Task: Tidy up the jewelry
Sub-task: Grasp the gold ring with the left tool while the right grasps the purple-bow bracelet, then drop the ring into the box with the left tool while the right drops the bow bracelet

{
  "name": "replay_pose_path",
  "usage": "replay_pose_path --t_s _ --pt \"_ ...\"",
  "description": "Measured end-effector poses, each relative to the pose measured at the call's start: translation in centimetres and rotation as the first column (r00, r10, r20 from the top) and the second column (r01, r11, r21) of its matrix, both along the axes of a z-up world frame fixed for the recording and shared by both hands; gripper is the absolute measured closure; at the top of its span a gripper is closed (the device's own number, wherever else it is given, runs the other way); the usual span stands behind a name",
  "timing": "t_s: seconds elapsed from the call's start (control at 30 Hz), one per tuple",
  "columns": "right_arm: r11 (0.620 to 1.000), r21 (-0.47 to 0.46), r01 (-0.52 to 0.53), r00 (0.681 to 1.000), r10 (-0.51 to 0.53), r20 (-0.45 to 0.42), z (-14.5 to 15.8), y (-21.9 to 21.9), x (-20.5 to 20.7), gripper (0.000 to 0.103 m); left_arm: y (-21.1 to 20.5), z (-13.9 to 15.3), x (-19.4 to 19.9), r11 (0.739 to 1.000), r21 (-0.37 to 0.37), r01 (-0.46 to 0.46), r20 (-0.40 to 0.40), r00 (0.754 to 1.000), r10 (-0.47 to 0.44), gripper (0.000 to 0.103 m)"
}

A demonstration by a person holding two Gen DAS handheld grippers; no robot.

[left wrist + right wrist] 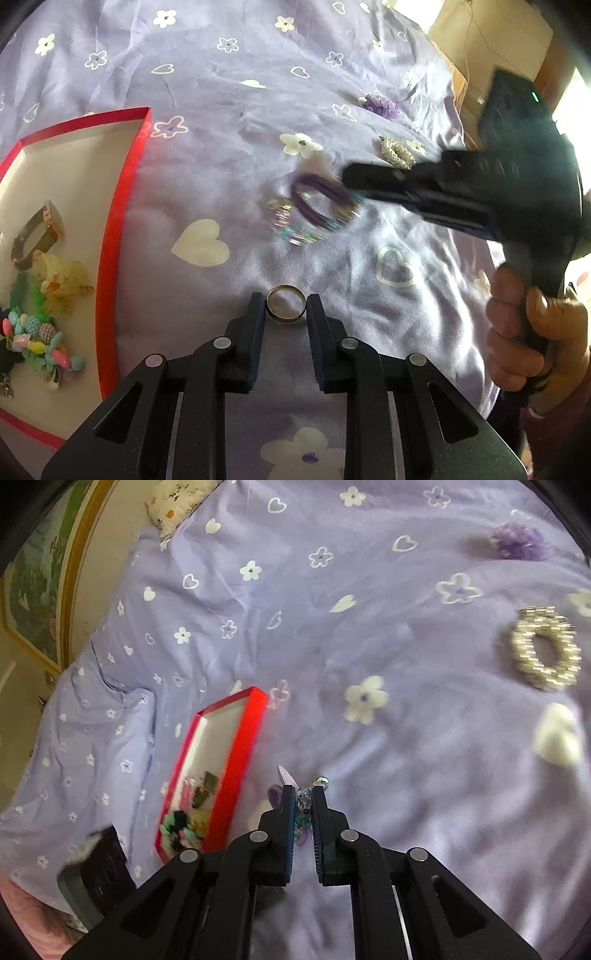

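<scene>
Bed: lilac quilt [221, 177] carried everything.
Left tool [286, 308]: pinched upright gold ring [285, 307] by its sides; stiff, slippery.
Right tool [303, 801]: pressed onto beaded bracelet [303, 798]; light, floppy.
Red box [110, 229]: beside, left.

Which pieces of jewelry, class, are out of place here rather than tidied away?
Several lie loose on the bedspread outside the red box: a gold ring between the left gripper's fingers, a pearly scrunchie and a purple flower piece. The right gripper pinches a beaded bracelet.
</scene>
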State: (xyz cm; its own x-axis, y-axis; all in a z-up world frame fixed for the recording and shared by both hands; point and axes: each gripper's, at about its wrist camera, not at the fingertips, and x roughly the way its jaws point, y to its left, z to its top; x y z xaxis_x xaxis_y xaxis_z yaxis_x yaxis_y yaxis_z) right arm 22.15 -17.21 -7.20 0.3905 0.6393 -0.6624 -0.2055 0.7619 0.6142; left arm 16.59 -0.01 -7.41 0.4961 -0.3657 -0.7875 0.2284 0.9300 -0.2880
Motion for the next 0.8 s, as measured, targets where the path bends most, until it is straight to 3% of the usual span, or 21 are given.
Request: replay_pose_path --t_s 0.13,0.23,0.4,0.57,0.67,0.8 --pt "0.992 -0.106 0.071 0.997 -0.071 0.003 -0.1 -2.2 -1.3 0.089 0.3 0.1 -0.5 1.000 -0.003 -0.009 0.002 1.000 0.009 0.082" --pt "0.986 -0.132 0.104 0.994 -0.100 0.034 0.2 -3.5 -1.8 0.089 0.4 0.2 -0.8 1.000 -0.004 -0.014 0.003 1.000 0.014 0.083" --pt "0.980 -0.198 0.010 0.995 0.010 0.097 1.5 -0.9 -2.1 0.089 0.7 0.2 -0.8 1.000 -0.008 -0.024 0.003 1.000 0.024 0.083" --pt "0.945 -0.314 -0.092 0.986 0.129 0.101 0.6 3.1 -2.4 0.087 1.1 0.1 -0.8 0.999 -0.013 -0.035 -0.001 0.999 0.035 0.083" --pt "0.907 -0.409 -0.103 0.986 0.148 0.079 -1.1 4.6 -2.0 0.087 1.2 0.2 -1.0 0.999 -0.014 -0.038 -0.001 0.999 0.038 0.082" --pt "0.919 -0.386 -0.078 0.987 0.125 0.099 -1.2 4.1 -2.1 0.097 1.3 0.6 -1.1 0.999 -0.014 -0.045 0.007 0.999 0.045 0.083"
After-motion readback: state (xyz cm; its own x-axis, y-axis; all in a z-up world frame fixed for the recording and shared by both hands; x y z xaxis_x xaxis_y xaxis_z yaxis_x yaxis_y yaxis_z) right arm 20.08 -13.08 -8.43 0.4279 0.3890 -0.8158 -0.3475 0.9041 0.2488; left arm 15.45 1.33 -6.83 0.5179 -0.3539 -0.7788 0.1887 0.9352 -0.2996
